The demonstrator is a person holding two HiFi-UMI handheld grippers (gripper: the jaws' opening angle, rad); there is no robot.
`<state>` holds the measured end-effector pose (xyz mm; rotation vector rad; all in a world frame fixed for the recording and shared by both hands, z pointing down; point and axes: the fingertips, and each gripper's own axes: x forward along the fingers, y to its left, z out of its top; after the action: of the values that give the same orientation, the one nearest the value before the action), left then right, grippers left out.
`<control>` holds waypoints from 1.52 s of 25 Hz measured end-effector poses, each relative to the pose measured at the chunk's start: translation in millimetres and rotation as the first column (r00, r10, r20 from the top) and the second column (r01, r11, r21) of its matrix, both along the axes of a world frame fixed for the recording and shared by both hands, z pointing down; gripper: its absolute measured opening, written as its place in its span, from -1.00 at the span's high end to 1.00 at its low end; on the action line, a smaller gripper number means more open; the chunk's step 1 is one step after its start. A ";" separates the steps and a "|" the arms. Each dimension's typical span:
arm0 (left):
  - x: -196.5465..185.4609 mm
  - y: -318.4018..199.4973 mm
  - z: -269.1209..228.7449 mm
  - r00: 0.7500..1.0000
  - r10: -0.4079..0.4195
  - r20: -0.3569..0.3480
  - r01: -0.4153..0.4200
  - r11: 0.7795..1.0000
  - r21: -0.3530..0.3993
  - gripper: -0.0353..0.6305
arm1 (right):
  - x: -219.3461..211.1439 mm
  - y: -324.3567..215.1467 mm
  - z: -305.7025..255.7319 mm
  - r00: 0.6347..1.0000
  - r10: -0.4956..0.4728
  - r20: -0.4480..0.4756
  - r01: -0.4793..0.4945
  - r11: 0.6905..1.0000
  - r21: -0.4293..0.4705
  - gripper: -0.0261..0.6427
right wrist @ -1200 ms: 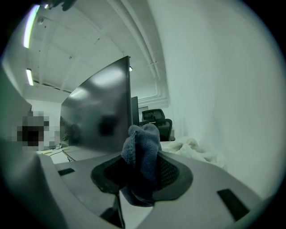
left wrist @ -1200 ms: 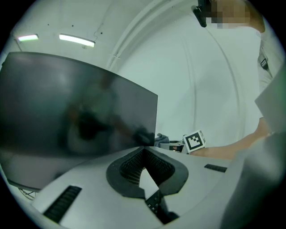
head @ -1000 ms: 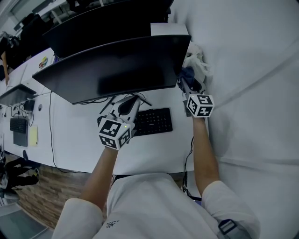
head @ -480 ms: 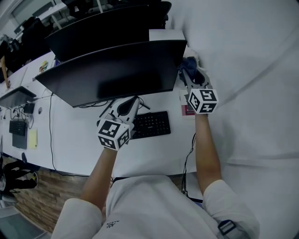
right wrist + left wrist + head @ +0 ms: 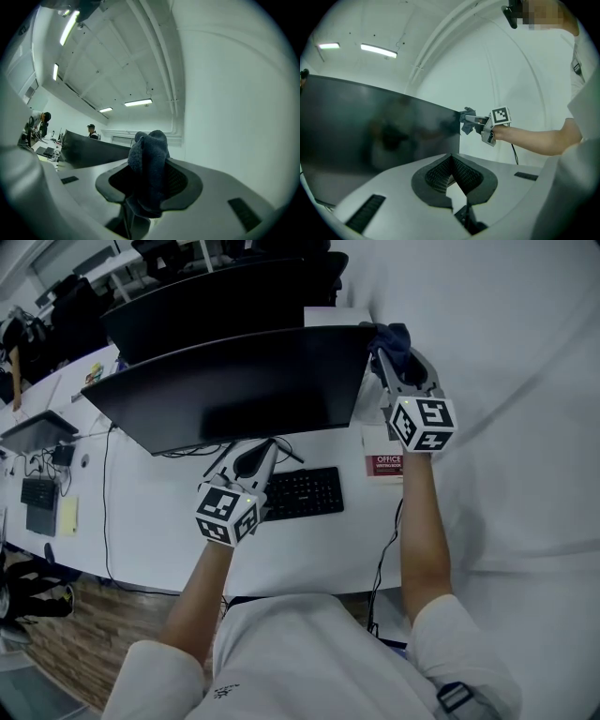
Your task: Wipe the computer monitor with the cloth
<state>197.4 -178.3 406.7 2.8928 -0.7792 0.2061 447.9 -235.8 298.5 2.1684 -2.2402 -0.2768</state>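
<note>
Right tongs [image 5: 392, 348], upper right of the head view, are clamped on a dark blue cloth [image 5: 396, 336]. In the right gripper view the cloth [image 5: 149, 164] bulges above the tongs [image 5: 147, 187], and its lower part is buried between the pads. Left tongs [image 5: 267, 444], centre of the head view, are closed with nothing in them; the left gripper view shows their pads [image 5: 440, 174] meeting at the tip.

The cloth sits at the upper right corner of the computer monitor [image 5: 234, 385]. In the left gripper view it [image 5: 466, 123] lies against the screen's right edge, though actual contact is hard to make out. There the monitor [image 5: 370, 136] is cut off at the left of the frame.

The screen overhangs and hides its own stand. Below it on the desk [image 5: 159, 512] lie a keyboard [image 5: 302, 493], partly covered by the left tongs, and a red booklet [image 5: 384, 465].
</note>
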 end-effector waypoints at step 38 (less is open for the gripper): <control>-169.7 -46.7 -29.6 0.994 -0.097 -0.058 0.099 0.994 0.037 0.88 | -153.0 -35.7 -36.0 0.884 0.074 -0.461 -0.119 0.990 -0.069 0.46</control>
<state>27.7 -225.0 377.1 2.8744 -0.9226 0.1000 294.9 -271.6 262.5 1.9063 -1.8397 -0.5950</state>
